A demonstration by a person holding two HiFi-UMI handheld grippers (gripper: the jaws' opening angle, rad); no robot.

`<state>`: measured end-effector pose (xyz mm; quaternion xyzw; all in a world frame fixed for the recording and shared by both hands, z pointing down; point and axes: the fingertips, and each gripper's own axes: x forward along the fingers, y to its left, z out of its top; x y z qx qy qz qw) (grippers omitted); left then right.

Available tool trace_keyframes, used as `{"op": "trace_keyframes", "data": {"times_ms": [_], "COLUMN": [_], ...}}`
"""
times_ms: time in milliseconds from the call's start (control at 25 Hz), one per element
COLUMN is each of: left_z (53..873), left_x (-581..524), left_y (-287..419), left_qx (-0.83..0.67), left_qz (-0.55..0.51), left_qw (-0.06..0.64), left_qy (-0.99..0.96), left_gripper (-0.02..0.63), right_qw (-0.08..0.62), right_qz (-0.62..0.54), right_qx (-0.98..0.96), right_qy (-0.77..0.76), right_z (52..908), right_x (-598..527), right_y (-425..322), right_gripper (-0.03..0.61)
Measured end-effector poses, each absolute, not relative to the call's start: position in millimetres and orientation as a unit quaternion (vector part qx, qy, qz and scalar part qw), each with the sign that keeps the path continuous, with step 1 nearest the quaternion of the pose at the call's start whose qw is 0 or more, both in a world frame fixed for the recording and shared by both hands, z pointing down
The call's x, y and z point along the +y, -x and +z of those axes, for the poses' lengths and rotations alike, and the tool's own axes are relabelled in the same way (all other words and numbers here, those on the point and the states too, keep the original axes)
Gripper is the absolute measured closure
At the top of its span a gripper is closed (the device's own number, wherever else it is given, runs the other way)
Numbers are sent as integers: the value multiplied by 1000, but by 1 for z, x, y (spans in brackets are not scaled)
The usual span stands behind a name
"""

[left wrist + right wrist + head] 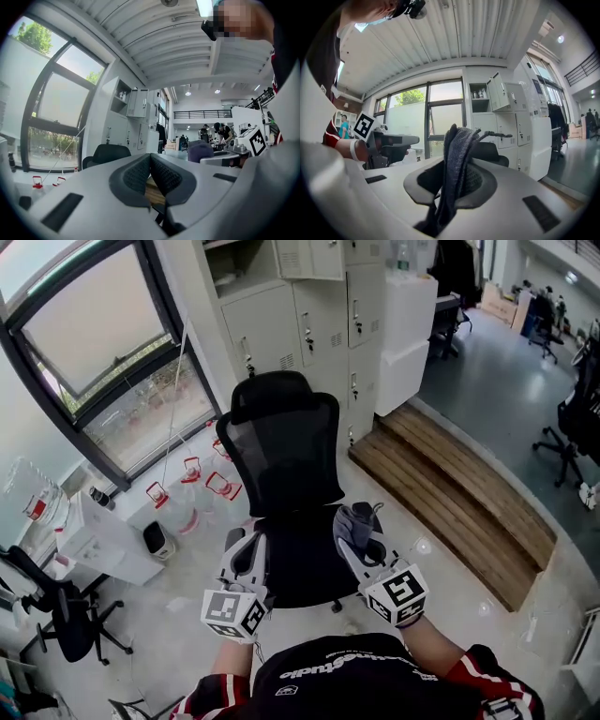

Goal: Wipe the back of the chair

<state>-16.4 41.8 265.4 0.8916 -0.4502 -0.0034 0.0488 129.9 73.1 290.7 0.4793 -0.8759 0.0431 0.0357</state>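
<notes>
Holding: my right gripper (364, 538) is clamped on a grey cloth (359, 517), and a fold of it stands up from between the jaws.
Other hand: my left gripper (246, 549) has its jaws pressed together with nothing between them.
Task's thing: the black chair (291, 512) stands on the pale floor (187, 615) with its seat (305, 573) turned toward me. Its mesh back (281, 460) rises upright from the seat's far edge, up to the headrest (272, 395).
Relation: the back lies straight ahead of both grippers, across the seat. Its long axis runs up and down. The cloth hangs over the seat's right edge and looks slightly nearer the mesh than my empty hand, though the steep downward view makes that hard to judge.
Contact: the cloth is apart from the back, so wiping has not begun.
Next, as I judge it: reach the right gripper forward and up to the back's top edge, then stroke down along the mesh.
</notes>
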Motion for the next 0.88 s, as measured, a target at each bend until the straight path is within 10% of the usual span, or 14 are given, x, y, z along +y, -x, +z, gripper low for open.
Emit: {"op": "trace_keyframes", "data": {"times_ms": [880], "left_z": [257], "left_x": [74], "left_y": [65], "left_qx": [-411], "left_qz": [-36], "left_qw": [64], "left_qy": [-909], "left_gripper": [590], "right_qw": [41], "right_qz": [34], "right_qx": [-865], "right_qy": [-500], "right_z": [284], "right_x": [103], "right_y": [-64], "right_gripper": [509]}}
